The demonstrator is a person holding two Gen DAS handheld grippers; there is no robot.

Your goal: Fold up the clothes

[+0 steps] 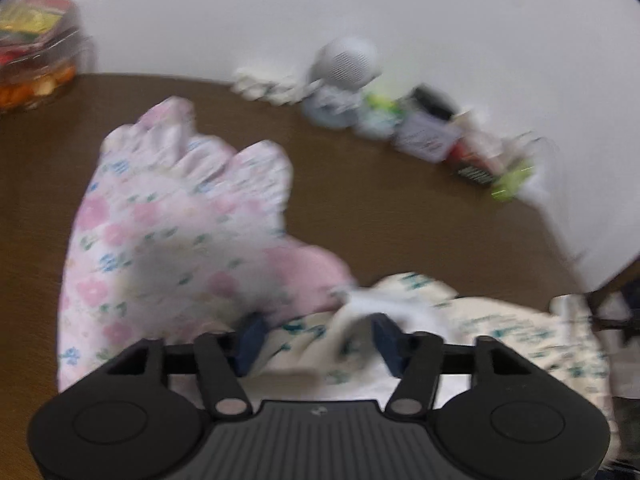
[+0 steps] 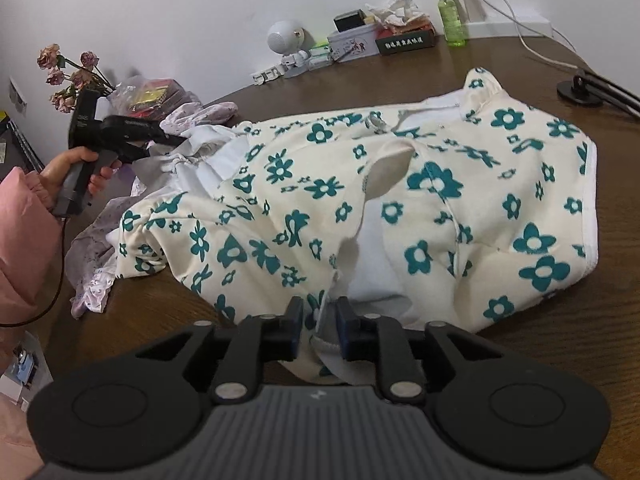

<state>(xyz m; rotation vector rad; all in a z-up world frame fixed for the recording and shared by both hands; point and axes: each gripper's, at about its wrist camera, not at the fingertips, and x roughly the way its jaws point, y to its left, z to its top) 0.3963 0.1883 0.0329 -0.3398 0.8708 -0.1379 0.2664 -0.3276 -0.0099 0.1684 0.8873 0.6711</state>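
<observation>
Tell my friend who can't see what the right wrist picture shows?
The right gripper pinches the near edge of a cream garment with teal flowers lying crumpled on a brown table. Far left, a hand holds the left gripper by a pink floral garment.

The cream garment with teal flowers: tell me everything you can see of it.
The cream garment is soft, fleecy-looking fabric printed with teal flowers, its white lining showing at folds and hem. It lies crumpled on the brown table, its far end overlapping a pink floral garment. The right gripper pinches its near edge; the left gripper is at its far end.
</observation>
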